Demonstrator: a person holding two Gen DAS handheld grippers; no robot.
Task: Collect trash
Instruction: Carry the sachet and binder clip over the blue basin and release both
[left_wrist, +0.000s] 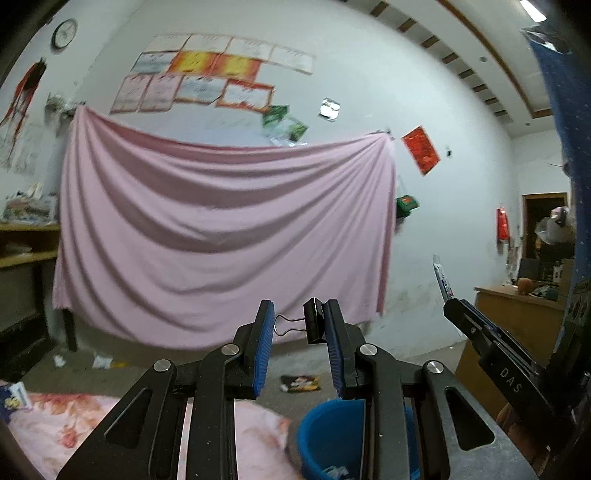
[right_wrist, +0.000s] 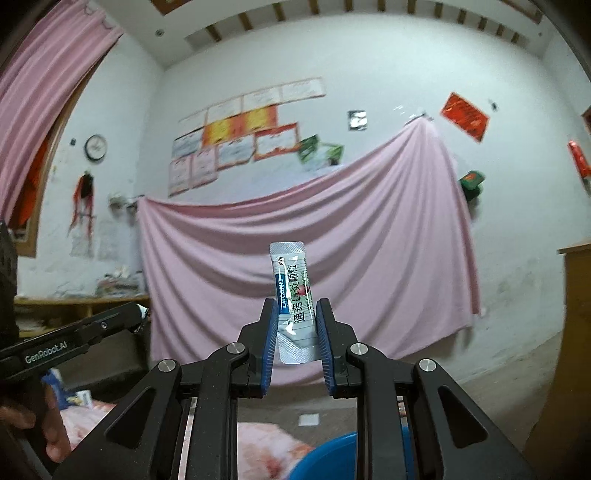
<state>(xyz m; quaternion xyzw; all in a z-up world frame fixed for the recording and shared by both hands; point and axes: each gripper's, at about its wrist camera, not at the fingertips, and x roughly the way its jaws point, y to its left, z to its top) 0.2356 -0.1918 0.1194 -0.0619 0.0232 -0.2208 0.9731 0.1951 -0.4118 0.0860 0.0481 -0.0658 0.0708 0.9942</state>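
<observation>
Left wrist view: the left tongs (left_wrist: 300, 322) are raised toward a wall draped with a pink sheet (left_wrist: 221, 236), pinching a black binder clip (left_wrist: 313, 320) crosswise between the blue pads, its wire loop against the left pad and its black body against the right. Below and slightly right stands a blue bucket (left_wrist: 332, 435) with scraps of paper at its bottom. A printed wrapper (left_wrist: 301, 383) and bits of white paper lie on the floor further off, and a flowered bed cover (left_wrist: 55, 424) fills the lower left. The clip looks small, hard and light; its smooth metal could slip or twist, so a hold across the flat body seems safer than one on the wire.

Right wrist view: the right tongs (right_wrist: 295, 325) are pressed onto a sachet (right_wrist: 293, 299) standing upright, gripped at its lower half with the top sticking well above the pads. It looks light, thin and bendable, with slick foil; a pinch across the flat faces suits it. The bucket's blue rim shows at the bottom edge, just below the tongs, so both items appear ready for dropping.
</observation>
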